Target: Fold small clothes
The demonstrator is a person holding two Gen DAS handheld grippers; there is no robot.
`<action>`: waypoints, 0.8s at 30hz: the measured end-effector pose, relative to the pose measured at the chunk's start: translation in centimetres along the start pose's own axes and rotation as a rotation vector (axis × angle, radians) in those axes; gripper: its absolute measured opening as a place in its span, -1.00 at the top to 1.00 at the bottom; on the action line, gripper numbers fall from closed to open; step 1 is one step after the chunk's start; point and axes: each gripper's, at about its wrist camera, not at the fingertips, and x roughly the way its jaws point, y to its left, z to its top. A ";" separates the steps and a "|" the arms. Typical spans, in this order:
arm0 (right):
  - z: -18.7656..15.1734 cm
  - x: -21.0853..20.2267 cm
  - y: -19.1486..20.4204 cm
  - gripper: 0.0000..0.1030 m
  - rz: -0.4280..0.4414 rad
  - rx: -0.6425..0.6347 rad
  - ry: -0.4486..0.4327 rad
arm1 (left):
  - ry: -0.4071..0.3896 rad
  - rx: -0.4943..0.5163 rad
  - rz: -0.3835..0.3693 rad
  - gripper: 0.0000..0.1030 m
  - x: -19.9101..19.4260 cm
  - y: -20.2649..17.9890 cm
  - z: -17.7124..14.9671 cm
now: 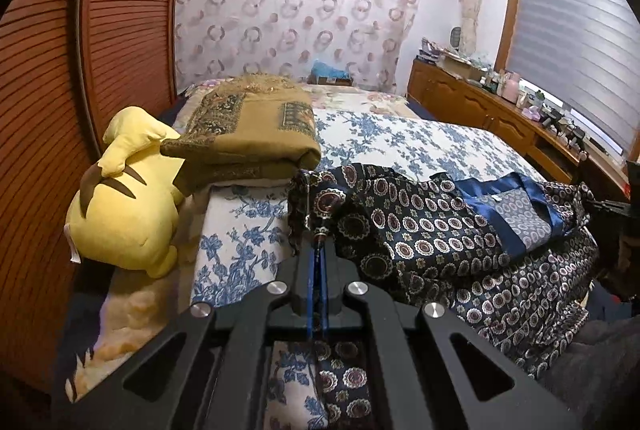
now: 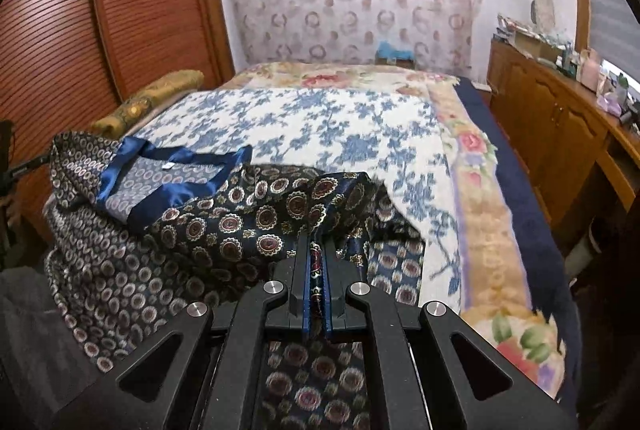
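Observation:
A dark navy garment (image 1: 432, 230) with round medallion print and a blue satin collar (image 1: 516, 205) lies rumpled on the bed's near end. My left gripper (image 1: 319, 242) is shut on its left edge, cloth pinched between the fingers. In the right wrist view the same garment (image 2: 224, 218) spreads to the left, collar (image 2: 168, 173) at upper left. My right gripper (image 2: 316, 250) is shut on a raised fold at the garment's right side.
The bed has a blue floral cover (image 2: 328, 125). A yellow plush toy (image 1: 128, 197) and a folded olive blanket (image 1: 248, 133) lie at the left. A louvred wooden wardrobe (image 1: 80, 49) stands on the left, a cluttered wooden cabinet (image 2: 560, 125) on the right.

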 end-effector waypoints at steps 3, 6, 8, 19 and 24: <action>-1.0 0.7 -0.3 0.96 -0.017 0.009 0.035 | 0.001 0.002 0.001 0.90 -0.1 0.1 0.1; -1.3 0.8 -1.1 0.70 -0.041 0.040 0.037 | -0.021 0.014 0.004 0.67 -0.7 0.3 0.8; -1.0 0.4 -1.9 0.56 -0.047 0.062 0.021 | -0.046 0.026 0.011 0.51 -1.2 0.5 1.5; 3.6 2.5 -3.5 0.12 -0.110 0.035 -0.035 | -0.013 0.087 0.017 0.07 3.3 1.0 6.8; 4.9 5.1 -3.4 0.11 -0.124 0.011 -0.008 | 0.046 0.102 0.013 0.07 6.8 0.9 7.7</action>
